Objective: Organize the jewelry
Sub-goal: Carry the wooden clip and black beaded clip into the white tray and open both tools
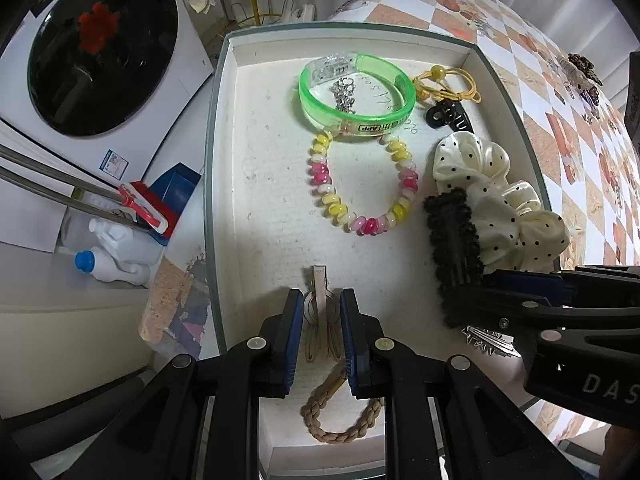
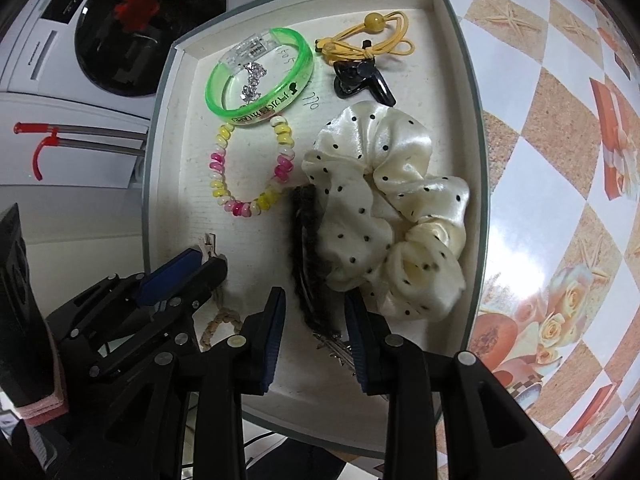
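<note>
A white box [image 1: 256, 184] holds the jewelry; it also shows in the right wrist view [image 2: 176, 168]. My left gripper [image 1: 320, 308] is open, its jaws on either side of beige hair clips [image 1: 319, 304] on the box floor. My right gripper [image 2: 316, 312] is open around the near end of a black fuzzy hair clip [image 2: 306, 240]; the clip lies against a cream dotted scrunchie [image 2: 384, 200]. A yellow-pink bead bracelet [image 1: 360, 184] and a green bangle [image 1: 356, 92] lie further in. A braided tan hair tie [image 1: 340, 416] lies under my left gripper.
A yellow elastic [image 1: 448, 84] and black clip [image 1: 448, 114] sit in the far right corner of the box. A silver toothed clip [image 2: 336, 350] lies near the right gripper. A washing machine [image 1: 100, 48] and bottles [image 1: 108, 256] stand left. A checkered tablecloth [image 2: 560, 160] lies to the right.
</note>
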{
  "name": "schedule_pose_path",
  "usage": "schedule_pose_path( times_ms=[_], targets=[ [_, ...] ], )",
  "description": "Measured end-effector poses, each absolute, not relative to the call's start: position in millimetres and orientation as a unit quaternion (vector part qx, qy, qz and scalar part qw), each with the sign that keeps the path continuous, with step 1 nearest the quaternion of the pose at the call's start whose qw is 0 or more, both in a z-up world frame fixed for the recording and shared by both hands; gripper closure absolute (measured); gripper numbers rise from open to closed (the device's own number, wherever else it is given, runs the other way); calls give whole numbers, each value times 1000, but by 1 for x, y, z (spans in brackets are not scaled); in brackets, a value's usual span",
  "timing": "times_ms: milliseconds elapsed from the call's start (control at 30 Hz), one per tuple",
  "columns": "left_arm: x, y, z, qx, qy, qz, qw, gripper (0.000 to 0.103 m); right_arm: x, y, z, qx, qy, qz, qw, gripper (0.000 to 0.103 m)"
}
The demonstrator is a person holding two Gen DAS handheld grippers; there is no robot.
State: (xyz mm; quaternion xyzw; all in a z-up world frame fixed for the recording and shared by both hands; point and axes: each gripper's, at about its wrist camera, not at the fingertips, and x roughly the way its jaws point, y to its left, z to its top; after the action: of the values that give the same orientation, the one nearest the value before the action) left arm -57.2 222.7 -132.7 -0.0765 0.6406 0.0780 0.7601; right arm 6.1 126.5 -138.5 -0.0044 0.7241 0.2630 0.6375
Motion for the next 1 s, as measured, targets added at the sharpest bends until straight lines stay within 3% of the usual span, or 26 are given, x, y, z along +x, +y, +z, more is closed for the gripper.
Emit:
schedule_pose_path(
  times_ms=[167,833,867,900,933,1000],
  targets=[
    [-57,218,-125,-74,636,76,764,79,12,116,-127,15,720,267,640,61],
    [-64,205,-89,-66,634,77,766,77,11,47,-71,41,698,229,678,58],
    [-64,204,-88,-65,634,78,767,57,10,43,-67,40,697,228,679,58],
    [-65,204,-85,-64,631,85,769,21,8,43,-62,39,696,225,680,58],
    [-67,203,-82,-62,627,91,771,9,8,42,-59,38,696,224,681,58],
    [-69,202,-74,-56,617,97,779,5,7,40,-56,37,694,222,684,58]
  ],
)
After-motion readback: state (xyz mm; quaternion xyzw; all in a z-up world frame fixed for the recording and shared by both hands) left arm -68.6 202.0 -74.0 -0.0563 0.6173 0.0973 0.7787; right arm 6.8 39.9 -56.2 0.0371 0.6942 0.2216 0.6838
